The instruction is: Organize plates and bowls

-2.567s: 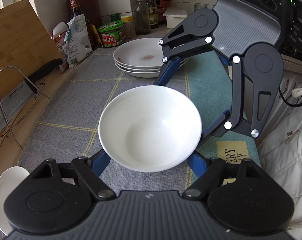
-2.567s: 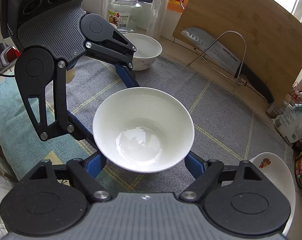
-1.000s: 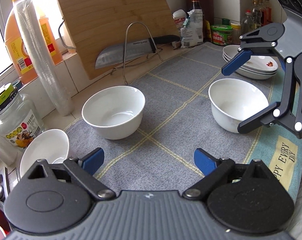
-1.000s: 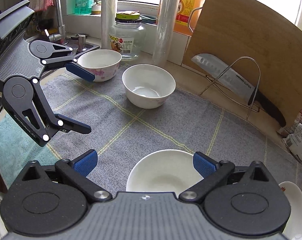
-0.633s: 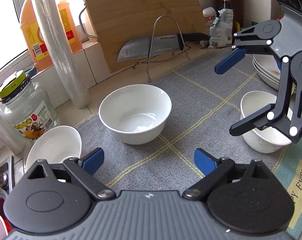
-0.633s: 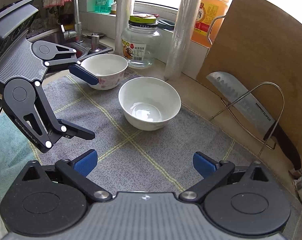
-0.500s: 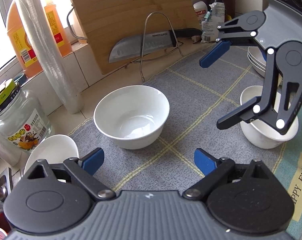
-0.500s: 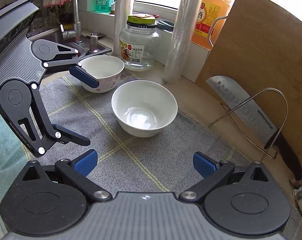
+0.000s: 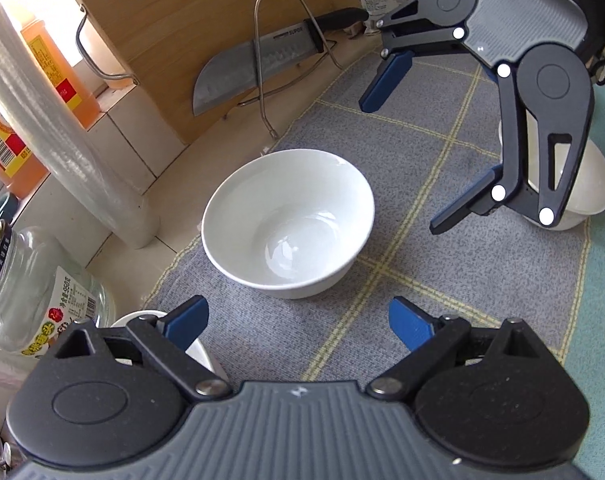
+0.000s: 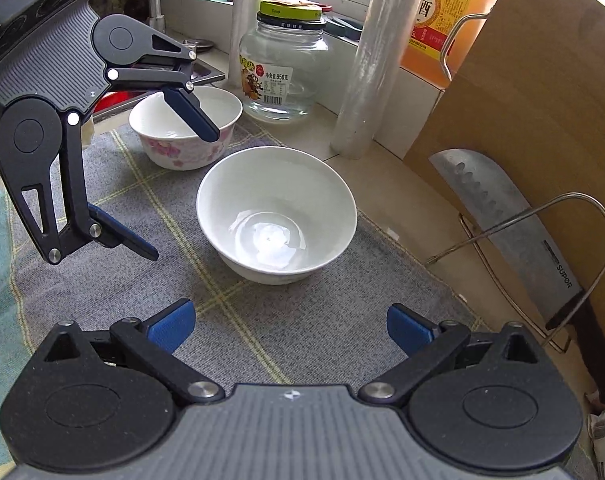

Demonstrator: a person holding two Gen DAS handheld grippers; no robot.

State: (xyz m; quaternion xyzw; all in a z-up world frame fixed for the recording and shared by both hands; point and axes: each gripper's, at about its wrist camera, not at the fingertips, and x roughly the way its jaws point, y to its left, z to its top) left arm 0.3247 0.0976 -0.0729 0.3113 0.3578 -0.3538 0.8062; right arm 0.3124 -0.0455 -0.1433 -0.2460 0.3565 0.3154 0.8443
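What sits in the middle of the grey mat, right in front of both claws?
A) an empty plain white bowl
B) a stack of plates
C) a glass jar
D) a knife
A: an empty plain white bowl stands upright on the grey mat, between the open left claw and right claw, touched by neither.

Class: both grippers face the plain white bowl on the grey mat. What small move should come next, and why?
Probably ease both grippers down and in until the plain white bowl sits between them. The left gripper and right gripper are open and empty, short of its rim.
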